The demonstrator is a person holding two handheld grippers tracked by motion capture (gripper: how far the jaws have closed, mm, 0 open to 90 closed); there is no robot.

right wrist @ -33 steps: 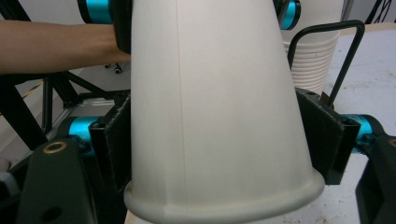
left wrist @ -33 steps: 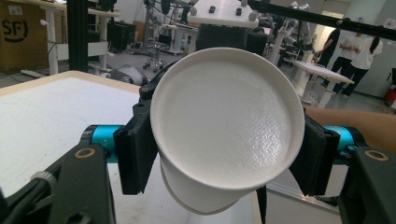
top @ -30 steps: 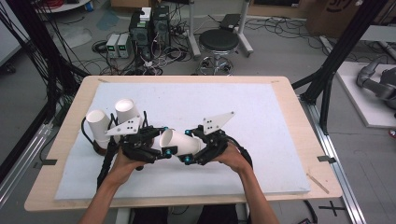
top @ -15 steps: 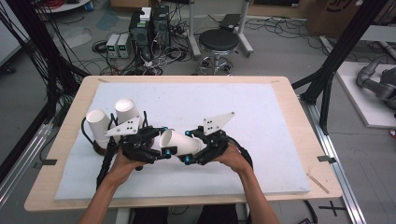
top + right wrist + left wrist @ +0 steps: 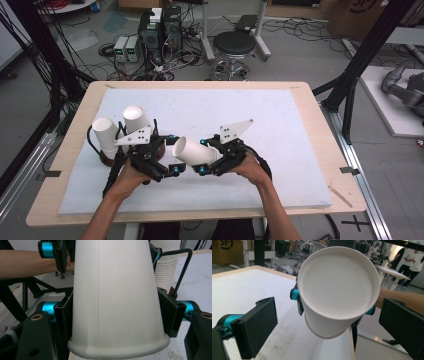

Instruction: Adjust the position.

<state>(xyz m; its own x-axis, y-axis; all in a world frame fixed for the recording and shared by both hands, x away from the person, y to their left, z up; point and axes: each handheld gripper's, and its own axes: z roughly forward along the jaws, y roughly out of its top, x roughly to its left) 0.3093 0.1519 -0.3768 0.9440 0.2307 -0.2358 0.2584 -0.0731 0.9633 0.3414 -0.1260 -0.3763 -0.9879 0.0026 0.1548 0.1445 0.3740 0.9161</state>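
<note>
The right gripper (image 5: 206, 162) is clamped on a white paper cup (image 5: 195, 151), its two black pads pressed against opposite sides of the cup wall close to the rolled rim, as is seen in the right gripper view (image 5: 117, 322). The cup is held off the white mat (image 5: 280, 125), lying nearly level, with its long axis running from the rim at the right gripper toward the closed bottom at the left gripper (image 5: 167, 165). In the left gripper view the bottom of the cup (image 5: 338, 290) is faced squarely, and the jaws of the left gripper (image 5: 327, 322) stand wide apart on either side of it, having just been opening; the cup lies between them but is touched by neither pad. The cup is therefore carried by the right gripper alone, and any coming move is judged to turn on that end-to-end line: the left gripper would have to be drawn back along the cup's axis, away from its bottom. Both hands are held low over the near middle of the mat, forearms coming in from the near edge, the grippers pointed at one another. Beside the left hand (image 5: 131, 172), two stacks of upturned cups (image 5: 122, 127) stand in a holder.
</note>
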